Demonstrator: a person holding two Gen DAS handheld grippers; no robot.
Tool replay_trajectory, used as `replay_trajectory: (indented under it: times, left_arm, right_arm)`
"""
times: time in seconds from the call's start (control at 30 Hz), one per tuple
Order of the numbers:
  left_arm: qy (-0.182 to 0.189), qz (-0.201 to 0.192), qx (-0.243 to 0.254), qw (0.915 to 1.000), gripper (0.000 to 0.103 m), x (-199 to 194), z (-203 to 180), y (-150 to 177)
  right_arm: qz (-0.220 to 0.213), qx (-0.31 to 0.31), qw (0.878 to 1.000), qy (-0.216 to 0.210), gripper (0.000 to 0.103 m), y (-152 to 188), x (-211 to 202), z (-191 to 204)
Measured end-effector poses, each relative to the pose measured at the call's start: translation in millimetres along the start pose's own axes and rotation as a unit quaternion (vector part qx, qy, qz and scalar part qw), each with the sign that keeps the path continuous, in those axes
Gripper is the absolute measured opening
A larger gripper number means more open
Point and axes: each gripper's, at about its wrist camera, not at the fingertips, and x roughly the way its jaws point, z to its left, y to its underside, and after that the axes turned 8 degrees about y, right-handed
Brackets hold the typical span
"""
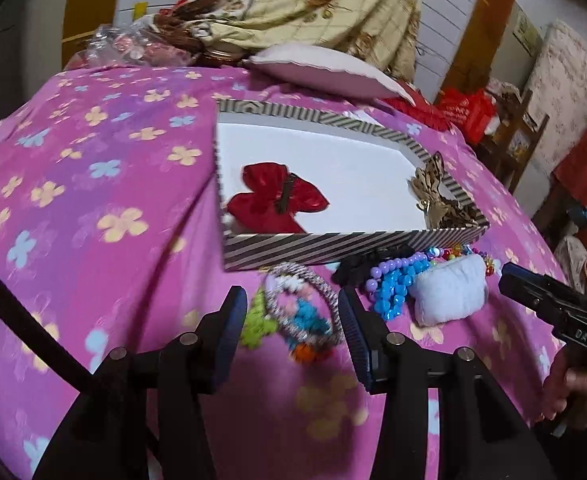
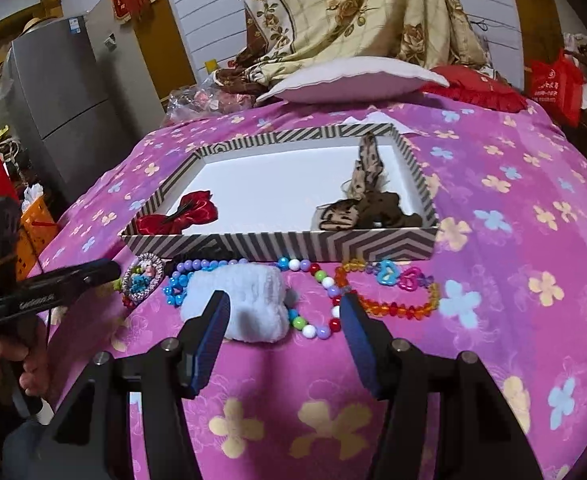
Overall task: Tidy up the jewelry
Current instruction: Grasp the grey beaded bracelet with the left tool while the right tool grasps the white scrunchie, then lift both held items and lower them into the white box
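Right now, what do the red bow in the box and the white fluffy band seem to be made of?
Red bow: glossy fabric, probably satin, going by its sheen and folds. White fluffy band: soft plush or terry-like cloth, matte and fuzzy; the exact fibre is unclear.

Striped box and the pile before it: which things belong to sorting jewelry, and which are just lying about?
Job:
striped box
red bow
brown bow
sparkly bracelet
bead strands
orange bracelet
white scrunchie

Lying about:
pillow
floral blanket
fridge
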Motion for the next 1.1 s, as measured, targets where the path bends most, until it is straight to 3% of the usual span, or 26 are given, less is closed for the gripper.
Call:
replay_trajectory:
  times: [0.07, 0.2, 0.4, 0.63, 0.7, 0.73, 0.83, 1.1]
  left_arm:
    - [-0.011, 0.009, 0.010, 0.9998, 0.023, 8.5, -1.7, 0.6]
    - [-0.032, 0.009, 0.000, 0.9994, 0.000, 13.7, 5.6, 5.3]
    - [-0.026, 0.001, -0.017, 0.9995, 0.000, 6.7, 10.9, 9.2]
    - [0.014, -0.035, -0.044, 0.9983, 0.000, -18.0, 14.4, 9.6]
    - [0.020, -0.042, -0.048, 0.9978, 0.000, -23.3, 13.5, 8.3]
    - [0.024, -0.043, -0.051, 0.9975, 0.000, -25.2, 13.4, 7.8]
    - [0.025, -0.048, -0.048, 0.9974, 0.000, -30.0, 11.5, 7.3]
    - [0.027, -0.031, -0.031, 0.9987, 0.000, -35.8, -8.2, 10.7]
  right_arm:
    - [0.004, -0.008, 1.000, -0.003, 0.060, 0.5, 3.4, 3.8]
    - [0.019, -0.009, 1.000, -0.002, 0.060, 1.4, 13.4, 4.6]
    - [0.025, -0.012, 0.999, -0.015, 0.060, 0.6, 24.3, 10.5]
    - [0.025, -0.028, 0.999, -0.027, 0.059, -0.8, 33.2, 22.5]
    - [0.026, -0.030, 0.999, -0.033, 0.053, -1.4, 36.0, 24.2]
    - [0.029, -0.033, 0.999, -0.032, 0.044, -1.9, 38.0, 25.5]
    - [0.028, -0.041, 0.999, -0.019, 0.028, -2.6, 35.2, 27.7]
    - [0.005, -0.031, 0.999, -0.024, 0.026, 5.4, -6.8, 6.4]
